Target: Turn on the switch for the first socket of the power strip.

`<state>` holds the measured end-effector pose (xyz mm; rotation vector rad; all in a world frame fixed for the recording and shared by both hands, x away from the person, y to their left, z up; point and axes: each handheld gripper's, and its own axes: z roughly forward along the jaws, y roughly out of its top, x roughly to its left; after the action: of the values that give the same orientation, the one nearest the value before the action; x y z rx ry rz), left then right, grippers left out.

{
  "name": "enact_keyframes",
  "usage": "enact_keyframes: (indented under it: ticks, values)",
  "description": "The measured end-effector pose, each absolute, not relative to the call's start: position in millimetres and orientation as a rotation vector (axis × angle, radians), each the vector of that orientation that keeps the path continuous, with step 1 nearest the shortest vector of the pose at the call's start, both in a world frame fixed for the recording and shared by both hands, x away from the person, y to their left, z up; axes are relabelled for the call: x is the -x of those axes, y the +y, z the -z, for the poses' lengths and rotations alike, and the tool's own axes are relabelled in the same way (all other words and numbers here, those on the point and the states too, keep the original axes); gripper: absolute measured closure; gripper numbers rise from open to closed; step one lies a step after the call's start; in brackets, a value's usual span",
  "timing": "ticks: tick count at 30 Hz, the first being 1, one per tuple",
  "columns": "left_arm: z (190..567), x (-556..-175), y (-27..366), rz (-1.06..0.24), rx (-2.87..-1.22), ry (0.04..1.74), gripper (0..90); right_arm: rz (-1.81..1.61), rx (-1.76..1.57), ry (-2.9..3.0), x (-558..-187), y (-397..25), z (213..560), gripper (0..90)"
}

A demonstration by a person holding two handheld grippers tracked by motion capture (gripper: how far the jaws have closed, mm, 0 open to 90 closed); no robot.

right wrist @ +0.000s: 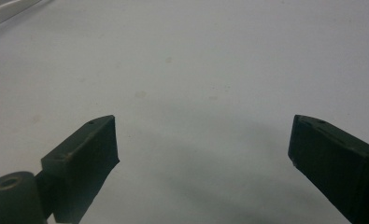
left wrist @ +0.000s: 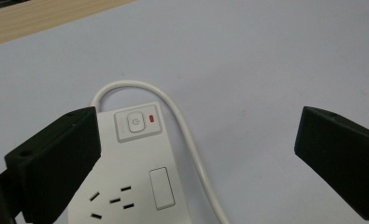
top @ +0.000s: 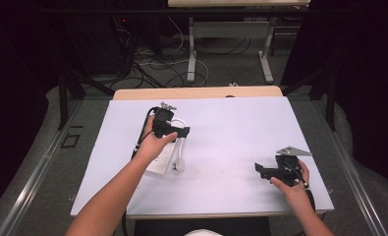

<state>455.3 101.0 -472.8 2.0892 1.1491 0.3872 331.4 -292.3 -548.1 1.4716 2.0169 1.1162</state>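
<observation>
We see the desk (top: pixel 240 128) covered in pale grey. On its left part lies a white power strip (left wrist: pixel 135 168), with its cord (left wrist: pixel 187 135) curving around the switch end. Our left gripper (left wrist: pixel 196 154) hovers over it, fingers wide apart. Our right gripper (right wrist: pixel 203 154) is well apart, fingers open above bare desk.

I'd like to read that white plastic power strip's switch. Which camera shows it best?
The left gripper view: the white plastic power strip lies close, its switch, red light and sockets plain. In the high view it is small, partly under the left hand. The right gripper view catches just white cable.
</observation>
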Motion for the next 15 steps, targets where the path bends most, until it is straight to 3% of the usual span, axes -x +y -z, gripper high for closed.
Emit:
enact_keyframes:
  ticks: [15]
  values:
    - [458,-437,104,-0.349,-2.056,1.107,0.4,-1.117,-1.468,2.012,-331,-293,548,7.7]
